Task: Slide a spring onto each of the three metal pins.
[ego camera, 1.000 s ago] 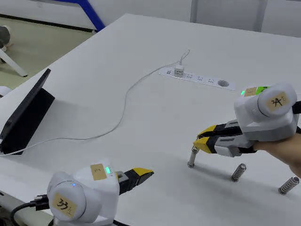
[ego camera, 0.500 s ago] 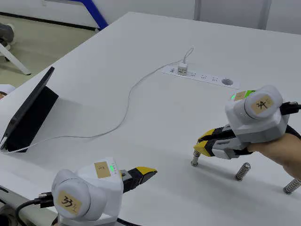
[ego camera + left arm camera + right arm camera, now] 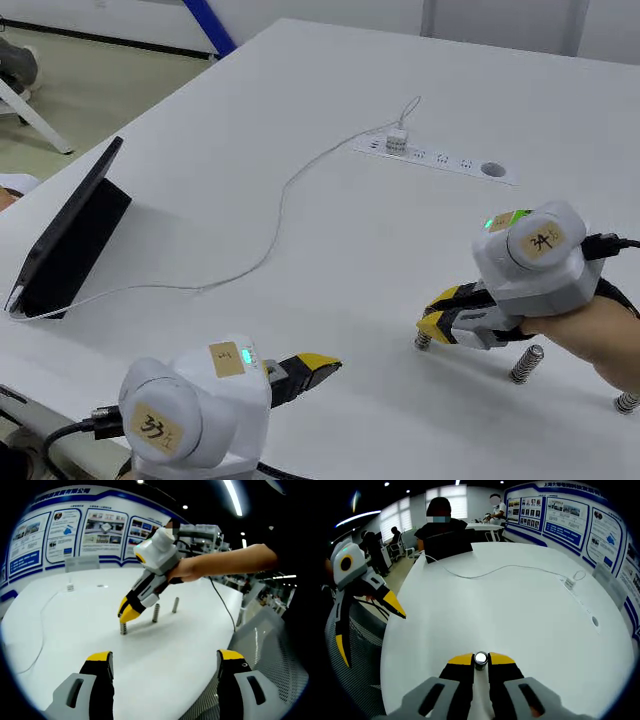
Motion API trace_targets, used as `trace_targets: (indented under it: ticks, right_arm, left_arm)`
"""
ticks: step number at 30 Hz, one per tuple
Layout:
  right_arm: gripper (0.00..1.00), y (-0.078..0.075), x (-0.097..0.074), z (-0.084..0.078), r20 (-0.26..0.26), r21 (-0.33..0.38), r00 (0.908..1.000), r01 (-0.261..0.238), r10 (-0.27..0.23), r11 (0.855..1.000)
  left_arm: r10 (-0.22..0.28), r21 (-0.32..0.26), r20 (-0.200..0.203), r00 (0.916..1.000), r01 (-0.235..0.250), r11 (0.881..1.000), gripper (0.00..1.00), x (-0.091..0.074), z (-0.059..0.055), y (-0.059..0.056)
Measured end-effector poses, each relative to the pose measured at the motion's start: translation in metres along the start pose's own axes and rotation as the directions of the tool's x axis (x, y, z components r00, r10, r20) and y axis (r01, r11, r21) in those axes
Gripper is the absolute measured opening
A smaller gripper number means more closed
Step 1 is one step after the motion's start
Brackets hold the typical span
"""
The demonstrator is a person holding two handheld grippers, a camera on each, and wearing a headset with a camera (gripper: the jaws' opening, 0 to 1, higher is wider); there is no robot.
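On the right side of the white table (image 3: 300, 90), the right gripper (image 3: 436, 314) has its yellow-tipped jaws closed together on the first pin (image 3: 423, 341), a short silver post standing upright. In the right gripper view its round, shiny top sits pinched between the two yellow tips. Below the tips, the left gripper view shows tight grey spring coils around the base of this pin, down at the table surface. Just beside it to the right stands the second pin (image 3: 527, 363), leaning a little and wrapped in a ribbed grey spring for its whole visible length. The third pin (image 3: 627, 402) stands farther right at the frame edge, also ribbed with coils. The left gripper (image 3: 164, 660) hangs over the near edge of the table, well apart from the pins, with its jaws wide apart and nothing between them. Farther back, a white cable (image 3: 270, 215) runs from a power strip (image 3: 435, 158) to a dark tablet (image 3: 70, 240) propped on a stand.
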State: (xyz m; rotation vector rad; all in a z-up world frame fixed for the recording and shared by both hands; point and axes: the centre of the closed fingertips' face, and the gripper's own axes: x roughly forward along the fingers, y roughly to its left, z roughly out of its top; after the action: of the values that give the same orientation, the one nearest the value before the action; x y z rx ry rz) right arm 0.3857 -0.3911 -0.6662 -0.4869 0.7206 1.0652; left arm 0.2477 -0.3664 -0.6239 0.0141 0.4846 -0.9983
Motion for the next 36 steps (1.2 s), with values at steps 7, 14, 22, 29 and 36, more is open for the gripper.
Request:
trace_targets:
  ticks: [7,14,22,29,36]
  right_arm:
    - [0.12,0.001,0.002,-0.005,-0.013,-0.006,0.9999,-0.001,0.001,1.000]
    - [0.14,0.000,0.001,-0.008,-0.018,0.002,0.9998,0.005,-0.005,1.000]
    - [0.19,-0.006,-0.024,0.003,0.040,-0.019,0.9983,0.044,-0.043,0.999]
    - [0.20,0.002,-0.059,0.011,0.174,0.078,0.9817,0.065,-0.078,0.995]
    - [0.23,0.012,-0.096,-0.012,0.218,0.122,0.9658,0.115,-0.140,0.986]
  left_arm:
    - [-0.001,0.002,-0.009,1.0000,0.001,1.000,0.87,0.000,-0.001,0.000]
    - [-0.002,0.007,-0.017,0.9998,0.002,1.000,0.86,0.001,-0.003,-0.001]
    - [0.022,-0.014,0.002,0.9997,-0.022,1.000,0.86,-0.002,0.000,0.005]
    - [0.076,-0.048,0.032,0.9966,-0.074,0.996,0.86,-0.008,0.005,0.018]
    - [0.101,-0.047,0.043,0.9939,-0.099,0.994,0.86,-0.012,0.010,0.023]
